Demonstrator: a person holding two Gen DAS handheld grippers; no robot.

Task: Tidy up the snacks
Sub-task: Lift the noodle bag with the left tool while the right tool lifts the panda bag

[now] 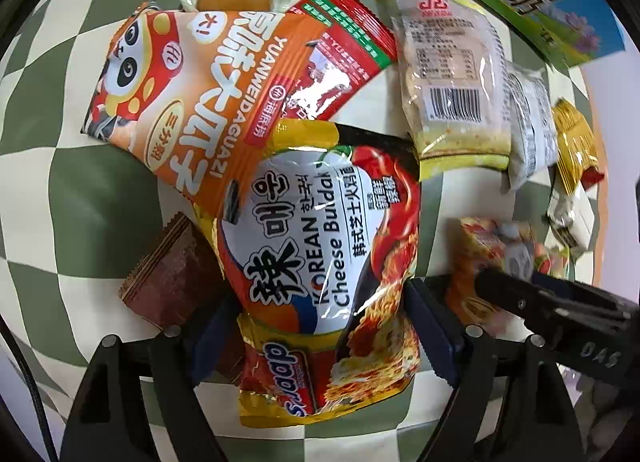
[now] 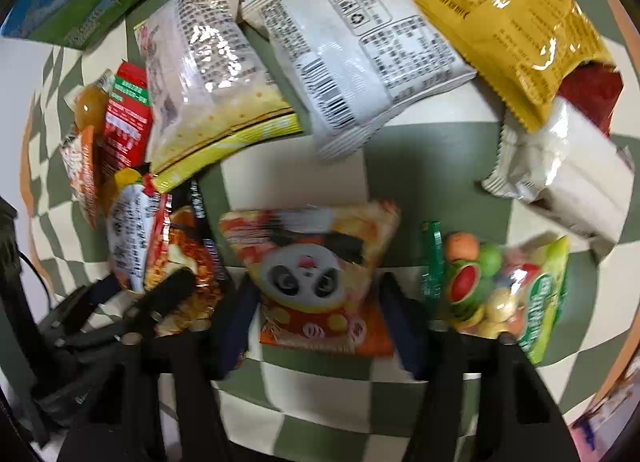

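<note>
Yellow-edged foil of the Korean cheese noodle packet (image 1: 320,262) is straddled by the left gripper (image 1: 326,326), jaws spread and apparently not yet clamped, presumably for lifting clear of the sunflower seed bag (image 1: 188,101) overlapping its top. The right gripper (image 2: 316,318) is likewise held released about a small panda-print packet (image 2: 316,270) on the checkered cloth (image 2: 292,177); cracker packs (image 2: 208,73) lie beyond.
</note>
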